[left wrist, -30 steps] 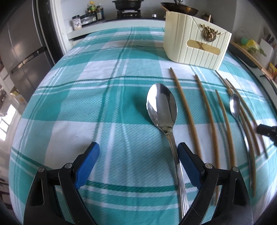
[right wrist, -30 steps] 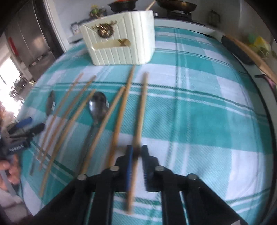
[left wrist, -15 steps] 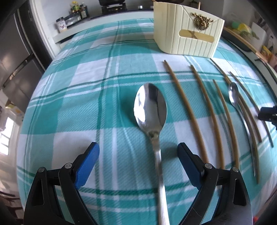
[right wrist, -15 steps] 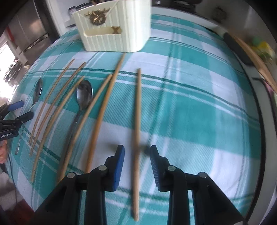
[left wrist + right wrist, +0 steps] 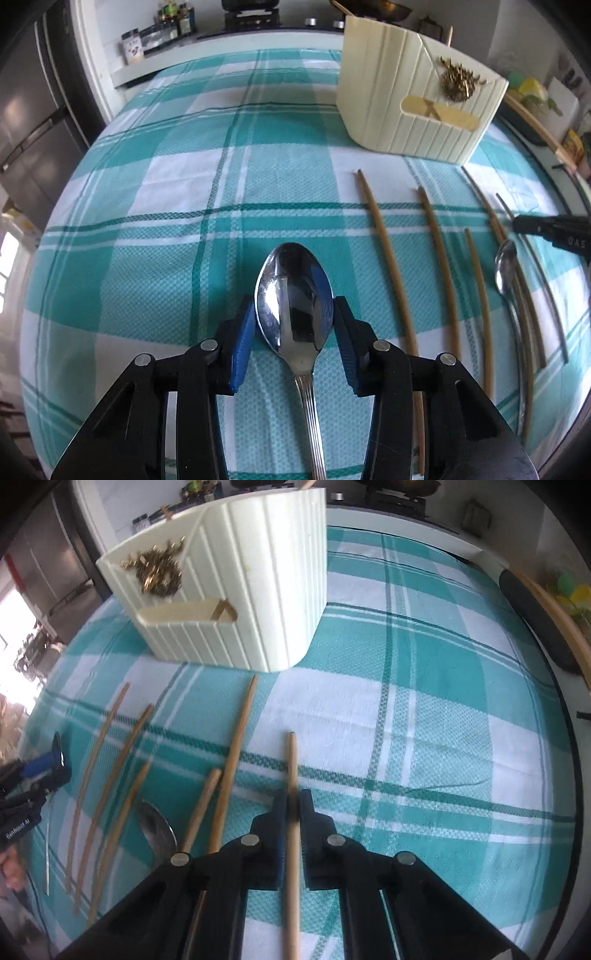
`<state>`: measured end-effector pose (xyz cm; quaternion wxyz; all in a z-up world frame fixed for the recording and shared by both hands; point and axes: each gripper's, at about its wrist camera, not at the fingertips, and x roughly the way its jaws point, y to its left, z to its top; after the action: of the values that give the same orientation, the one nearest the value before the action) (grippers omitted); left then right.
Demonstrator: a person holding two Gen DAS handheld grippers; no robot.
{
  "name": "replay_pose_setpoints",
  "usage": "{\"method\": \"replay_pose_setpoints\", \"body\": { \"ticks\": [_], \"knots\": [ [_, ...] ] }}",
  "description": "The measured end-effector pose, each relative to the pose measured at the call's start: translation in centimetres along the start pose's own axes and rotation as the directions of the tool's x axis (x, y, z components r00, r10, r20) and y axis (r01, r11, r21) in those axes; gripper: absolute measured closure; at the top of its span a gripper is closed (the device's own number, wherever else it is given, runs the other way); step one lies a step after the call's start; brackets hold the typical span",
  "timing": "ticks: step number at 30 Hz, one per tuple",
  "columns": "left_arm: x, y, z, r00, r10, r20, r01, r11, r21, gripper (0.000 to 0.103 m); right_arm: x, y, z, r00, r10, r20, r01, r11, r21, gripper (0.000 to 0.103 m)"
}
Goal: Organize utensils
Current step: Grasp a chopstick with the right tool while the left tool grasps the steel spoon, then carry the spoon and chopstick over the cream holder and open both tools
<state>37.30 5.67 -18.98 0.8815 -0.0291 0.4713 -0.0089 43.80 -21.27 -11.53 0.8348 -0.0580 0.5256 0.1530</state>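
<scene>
My left gripper [image 5: 294,325] is shut on the bowl of a large steel spoon [image 5: 293,299], its handle running back under the gripper. My right gripper [image 5: 291,816] is shut on a wooden chopstick [image 5: 291,771] that points away over the cloth. A cream ribbed utensil holder [image 5: 417,99] with a gold ornament stands at the far right of the left wrist view; it also shows in the right wrist view [image 5: 236,590] at the far left. Several chopsticks [image 5: 388,258] and a small spoon [image 5: 506,266] lie in a row on the cloth.
A teal and white checked cloth [image 5: 184,221] covers the table. A counter with jars [image 5: 155,37] and a stove is behind it. A fridge [image 5: 29,110] stands at the left. A dark tray with a wooden rim [image 5: 535,613] lies at the right table edge.
Both grippers were open half a second ago and have closed: the left on the large spoon's bowl, the right on the chopstick. Both moved forward toward the holder.
</scene>
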Motion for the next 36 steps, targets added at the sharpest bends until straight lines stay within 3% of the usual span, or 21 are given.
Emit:
{"method": "replay_pose_setpoints", "body": {
  "ticks": [9,14,21,28,36],
  "knots": [
    [-6.0,0.1,-0.8,0.985,-0.081,0.153,0.081,0.997,0.009,0.061,-9.9,0.3,-2.9,0.974,0.075,0.213,-0.087,0.995,0.049,0.096],
    [-10.8,0.0,-1.6,0.963,-0.120,0.239,0.115,0.993,0.036,0.061,-15.9,1.3,-5.9,0.941,0.073,0.331,-0.087,0.996,0.028,0.096],
    [-15.3,-0.2,-2.5,0.937,-0.159,0.310,0.145,0.987,0.067,0.062,-20.2,2.5,-8.2,0.894,0.041,0.447,-0.057,0.998,0.021,0.096],
    [-17.3,0.2,-1.1,0.920,-0.189,0.343,0.177,0.982,0.067,0.062,-22.5,3.3,-7.0,0.849,0.037,0.527,-0.048,0.999,0.007,0.096],
    [-18.8,0.3,2.7,0.908,-0.231,0.349,0.218,0.973,0.079,0.062,-24.1,3.9,-2.6,0.819,0.030,0.573,-0.013,0.999,-0.034,0.096]
  ]
}}
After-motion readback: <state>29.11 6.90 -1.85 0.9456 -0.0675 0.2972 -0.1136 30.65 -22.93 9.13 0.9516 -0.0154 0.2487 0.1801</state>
